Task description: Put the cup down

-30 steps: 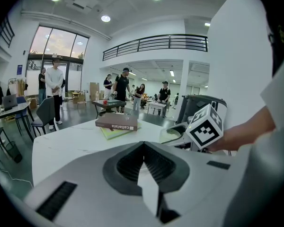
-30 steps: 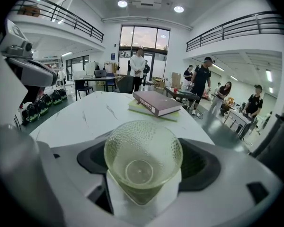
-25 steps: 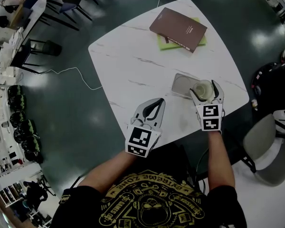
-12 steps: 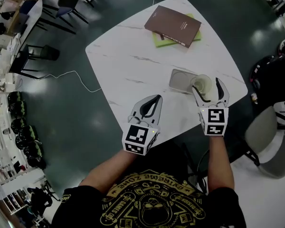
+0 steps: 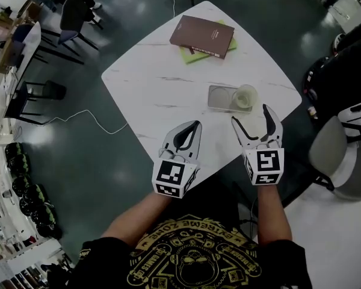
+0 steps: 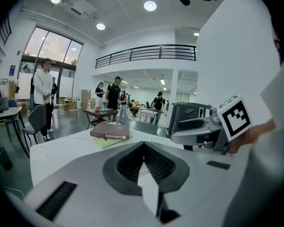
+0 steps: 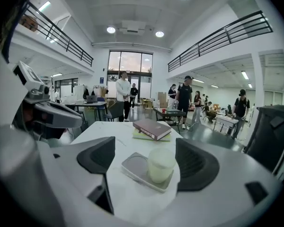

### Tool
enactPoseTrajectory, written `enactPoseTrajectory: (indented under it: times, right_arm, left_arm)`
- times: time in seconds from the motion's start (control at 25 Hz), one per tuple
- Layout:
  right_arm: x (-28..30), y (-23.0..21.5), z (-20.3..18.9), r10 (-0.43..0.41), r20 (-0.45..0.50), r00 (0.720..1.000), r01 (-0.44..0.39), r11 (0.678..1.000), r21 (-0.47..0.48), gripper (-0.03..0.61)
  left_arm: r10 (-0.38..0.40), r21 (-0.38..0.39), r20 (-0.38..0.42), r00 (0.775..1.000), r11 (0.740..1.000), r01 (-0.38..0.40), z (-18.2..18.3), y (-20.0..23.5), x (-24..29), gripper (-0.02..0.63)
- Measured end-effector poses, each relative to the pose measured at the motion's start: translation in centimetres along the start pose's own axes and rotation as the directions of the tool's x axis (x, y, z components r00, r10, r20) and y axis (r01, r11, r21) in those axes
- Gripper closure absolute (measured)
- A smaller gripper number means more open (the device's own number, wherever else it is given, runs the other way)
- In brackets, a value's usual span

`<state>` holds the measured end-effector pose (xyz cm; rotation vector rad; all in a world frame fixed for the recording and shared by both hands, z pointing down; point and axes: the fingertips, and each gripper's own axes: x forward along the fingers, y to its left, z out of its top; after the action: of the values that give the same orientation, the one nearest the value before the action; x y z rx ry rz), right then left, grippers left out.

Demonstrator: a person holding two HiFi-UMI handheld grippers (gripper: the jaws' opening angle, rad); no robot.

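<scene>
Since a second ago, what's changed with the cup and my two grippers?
The right gripper, whose jaws were around the cup, has pulled back toward the person and is now open and empty, clear of the cup. The cup stands alone on the grey tray, where it already was. The left gripper stays shut near the table's near edge; the books have not moved.

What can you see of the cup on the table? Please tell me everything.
The cup is pale and translucent and looks like frosted plastic, with no handle or lid showing. It stands upright on one end of a flat grey tray, which lies on the white table. Nothing grips it: the right gripper is open, its jaws clear of it.
</scene>
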<state>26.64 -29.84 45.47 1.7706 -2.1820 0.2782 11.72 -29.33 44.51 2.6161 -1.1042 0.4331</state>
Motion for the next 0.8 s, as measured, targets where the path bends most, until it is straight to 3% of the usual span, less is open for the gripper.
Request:
enactPoseTrajectory:
  times: [0.12, 0.6, 0.8]
  right_arm:
    - [-2.1, 2.9, 0.8, -0.001, 0.011, 1.0, 0.001, 1.0, 0.002, 0.178]
    - [-9.8, 15.6, 2.1, -0.01, 0.033, 0.999, 0.01, 1.0, 0.025, 0.497]
    - [-12.9, 19.6, 1.2, -0.037, 0.024, 0.999, 0.036, 0.999, 0.039, 0.543]
  left_arm:
    - [-0.012, 0.003, 0.021, 1.0, 1.0, 0.012, 0.1, 0.3, -2.1, 0.603]
    - [-0.031, -0.015, 0.089, 0.996, 0.999, 0.032, -1.3, 3.2, -13.5, 0.604]
    - [-0.06, -0.014, 0.106, 0.993, 0.998, 0.062, -2.2, 3.2, -17.8, 0.603]
